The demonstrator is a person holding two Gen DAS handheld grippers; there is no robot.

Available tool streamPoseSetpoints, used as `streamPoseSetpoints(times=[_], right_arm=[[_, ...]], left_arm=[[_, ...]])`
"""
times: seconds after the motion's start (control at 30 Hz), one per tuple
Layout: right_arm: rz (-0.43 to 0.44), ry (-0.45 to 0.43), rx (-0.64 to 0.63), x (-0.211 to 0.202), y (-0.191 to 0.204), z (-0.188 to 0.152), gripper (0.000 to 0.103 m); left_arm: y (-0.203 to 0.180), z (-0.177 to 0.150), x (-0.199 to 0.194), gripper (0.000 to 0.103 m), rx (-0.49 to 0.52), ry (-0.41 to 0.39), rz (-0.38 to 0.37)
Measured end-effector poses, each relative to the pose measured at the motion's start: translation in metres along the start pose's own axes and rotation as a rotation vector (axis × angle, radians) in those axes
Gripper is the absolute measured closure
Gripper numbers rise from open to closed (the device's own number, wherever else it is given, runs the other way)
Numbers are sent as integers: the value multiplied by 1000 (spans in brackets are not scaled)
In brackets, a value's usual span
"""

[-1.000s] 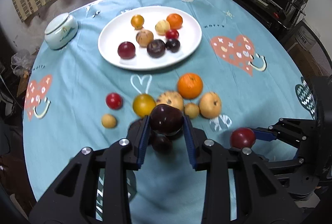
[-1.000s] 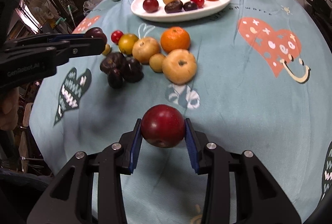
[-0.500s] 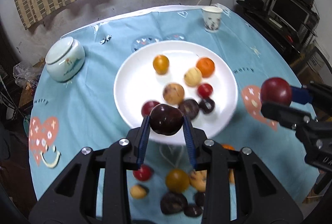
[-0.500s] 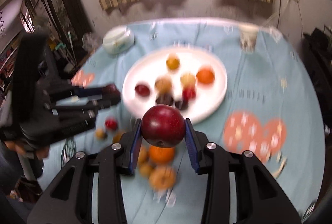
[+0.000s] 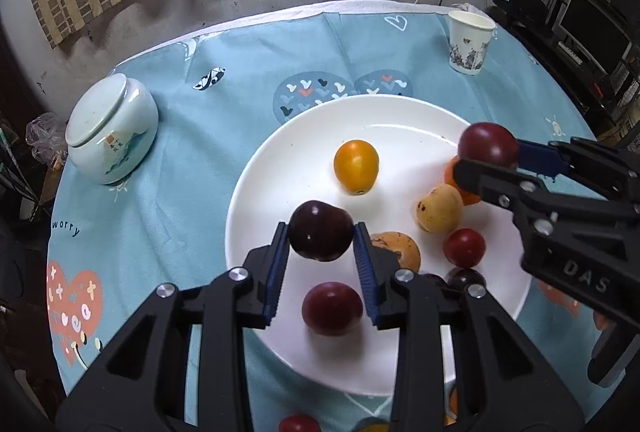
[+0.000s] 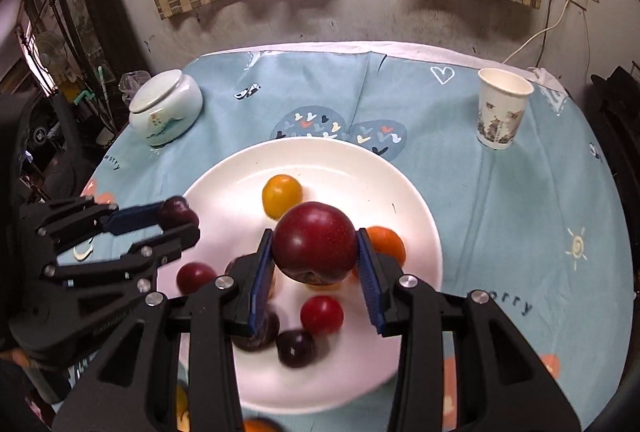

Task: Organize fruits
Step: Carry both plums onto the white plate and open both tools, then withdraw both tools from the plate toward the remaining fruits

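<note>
We hold two grippers above the white plate (image 5: 256, 192), our landmark on the desk (image 5: 192, 160) with its blue patterned cloth. The left gripper (image 5: 321, 238) has its fingers (image 5: 277, 256) pinching a dark purple plum (image 5: 321, 231), which hangs over the plate's near-left part, above a red plum (image 5: 332, 308) lying on the plate. The right gripper (image 6: 316, 252) has its fingers (image 6: 370, 272) clamped on a large red apple (image 6: 315, 242), held over the middle of the plate; from the left wrist view that apple sits above the plate's right side. On the plate we see a yellow-orange fruit (image 5: 356, 166) near its centre, a pale yellow fruit (image 5: 439, 208) to the right of it, an orange (image 6: 386, 244) partly hidden behind the right gripper, a small red fruit (image 5: 464, 247), a brown speckled fruit (image 5: 398, 252) just beside the left fingers, and a dark plum (image 6: 297, 348) toward the plate's near edge. Beyond the plate on the left stands a pale green lidded jar (image 5: 110, 134); beyond it on the right stands a paper cup (image 5: 469, 42). A few more fruits show past the plate's near rim, mostly hidden by the grippers.
</note>
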State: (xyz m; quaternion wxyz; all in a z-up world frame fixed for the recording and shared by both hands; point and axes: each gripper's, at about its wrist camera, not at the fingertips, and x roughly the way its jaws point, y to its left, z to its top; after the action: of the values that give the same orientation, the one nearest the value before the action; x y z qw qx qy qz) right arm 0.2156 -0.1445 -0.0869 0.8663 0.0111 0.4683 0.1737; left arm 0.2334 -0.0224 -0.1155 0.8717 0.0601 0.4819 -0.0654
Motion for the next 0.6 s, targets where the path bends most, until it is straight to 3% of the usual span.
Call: streamPoseSetpoints(times=[0.07,0.1,0.13,0.37,0.6], right_arm=[[18,19,8,10,-2,4,50],[18,1,22,11,-4,6,26],[11,-26,26,10,-5,7,21],[-11,-63,19,-15,-8,4,22],[11,-67,70,-76,-14,-56,22]], left_arm=[[1,0,4,62,-6,4,0],[2,-1,4,56,-12,-3,5],[3,-1,4,55,-14,-10,5],[20,-10,-21,55,-57,-46,2],[45,-49,-75,41,-89,-99,17]])
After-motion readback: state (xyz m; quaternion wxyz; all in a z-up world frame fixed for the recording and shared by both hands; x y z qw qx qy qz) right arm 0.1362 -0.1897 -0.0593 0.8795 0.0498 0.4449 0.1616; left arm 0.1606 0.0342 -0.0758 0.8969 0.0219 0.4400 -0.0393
